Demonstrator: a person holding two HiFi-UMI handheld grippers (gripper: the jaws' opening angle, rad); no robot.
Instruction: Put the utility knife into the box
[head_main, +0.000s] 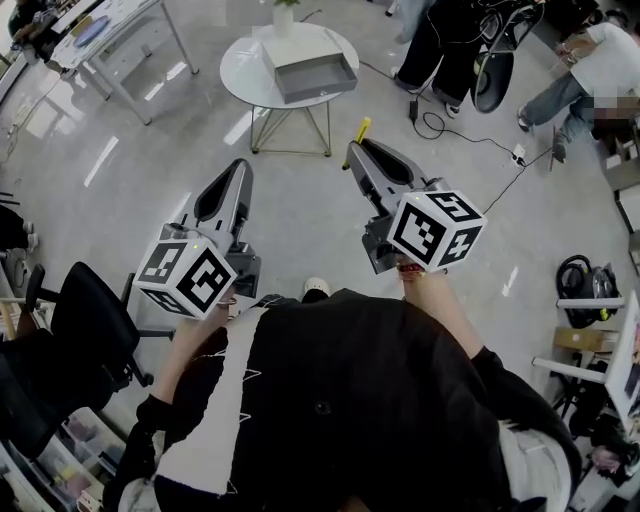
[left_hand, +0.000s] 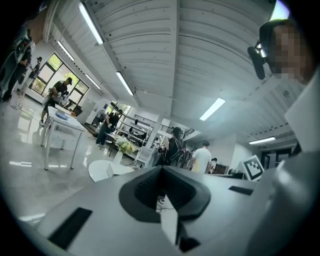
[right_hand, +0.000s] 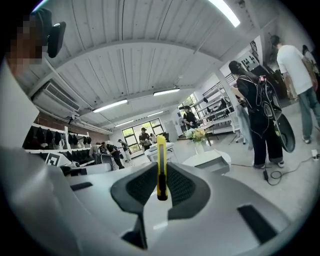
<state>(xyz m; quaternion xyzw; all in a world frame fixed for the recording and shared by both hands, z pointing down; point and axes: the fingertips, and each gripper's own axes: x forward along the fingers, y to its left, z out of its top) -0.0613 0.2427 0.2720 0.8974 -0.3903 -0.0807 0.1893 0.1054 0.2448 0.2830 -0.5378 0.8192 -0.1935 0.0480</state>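
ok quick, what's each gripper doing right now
Left gripper: shut, nothing between its jaws.
Right gripper: shut on the yellow utility knife.

Two grippers are in the head view: the left gripper (head_main: 238, 166) and the right gripper (head_main: 358, 150). Each carries one marker cube, so two cubes (head_main: 190, 272) (head_main: 437, 228). There is one utility knife (head_main: 360, 133), one box (head_main: 315, 78), one round table (head_main: 240, 65) and one vase (head_main: 283, 15), all toward 12 o'clock. One long table (head_main: 120, 30) stands at 11 o'clock and one black chair (head_main: 85, 320) at 9 o'clock. Two bystanders (head_main: 440, 45) (head_main: 600, 70) show at 1 o'clock, and possibly a third at the cramped 11 o'clock corner.
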